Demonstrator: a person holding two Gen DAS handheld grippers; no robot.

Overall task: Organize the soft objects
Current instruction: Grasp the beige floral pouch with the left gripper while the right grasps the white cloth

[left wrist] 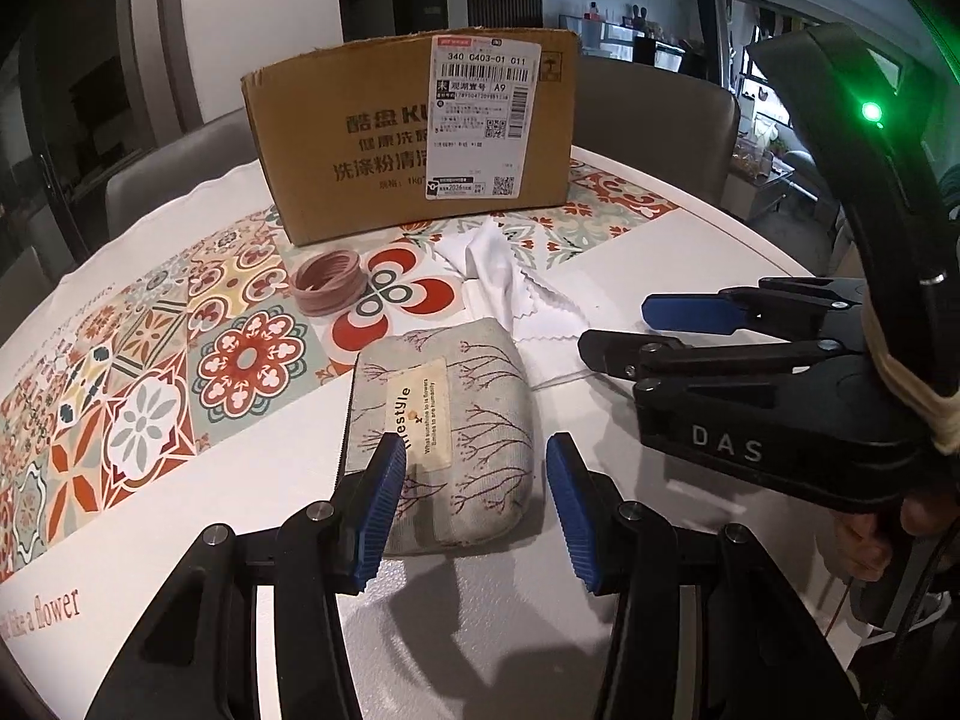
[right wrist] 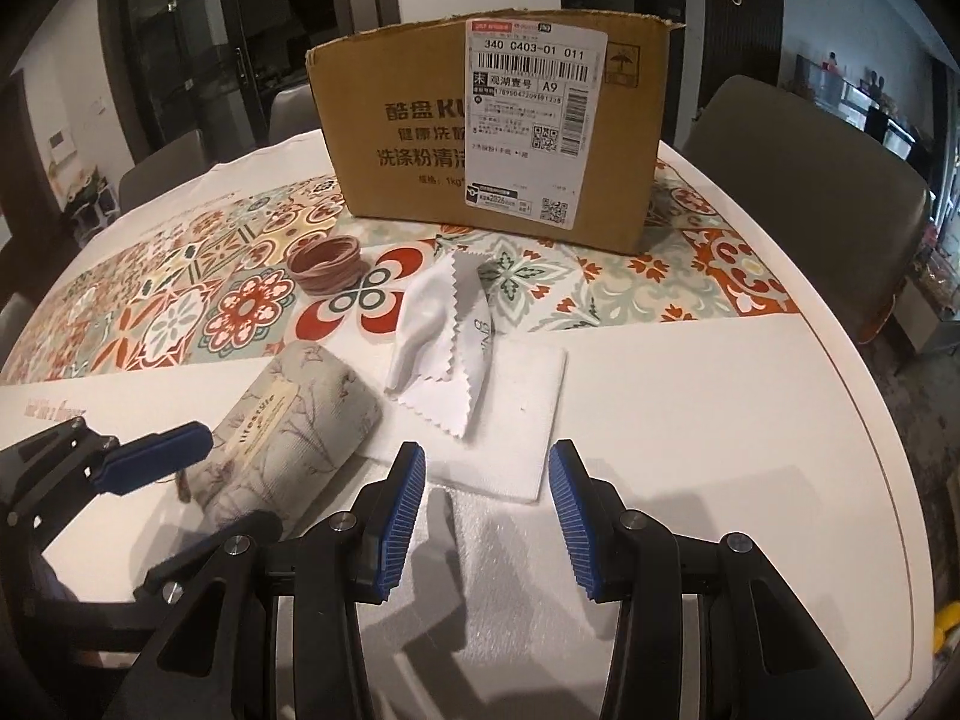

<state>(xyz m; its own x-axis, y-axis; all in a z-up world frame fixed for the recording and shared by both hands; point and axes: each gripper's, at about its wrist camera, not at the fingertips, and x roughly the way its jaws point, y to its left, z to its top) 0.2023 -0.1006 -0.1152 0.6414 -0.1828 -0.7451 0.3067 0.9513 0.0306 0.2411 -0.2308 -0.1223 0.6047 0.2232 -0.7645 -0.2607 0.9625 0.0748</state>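
One cardboard box stands at the back of the counter, and in front of it lie one stack of rubber bands, one crumpled white cloth on one flat white pad, and one grey pouch. The box's print is partly covered by its label, and its inside is hidden. Both the left claw and the right claw are spread and empty, the left straddling the pouch's near end without touching it, the right above the pad's near edge.
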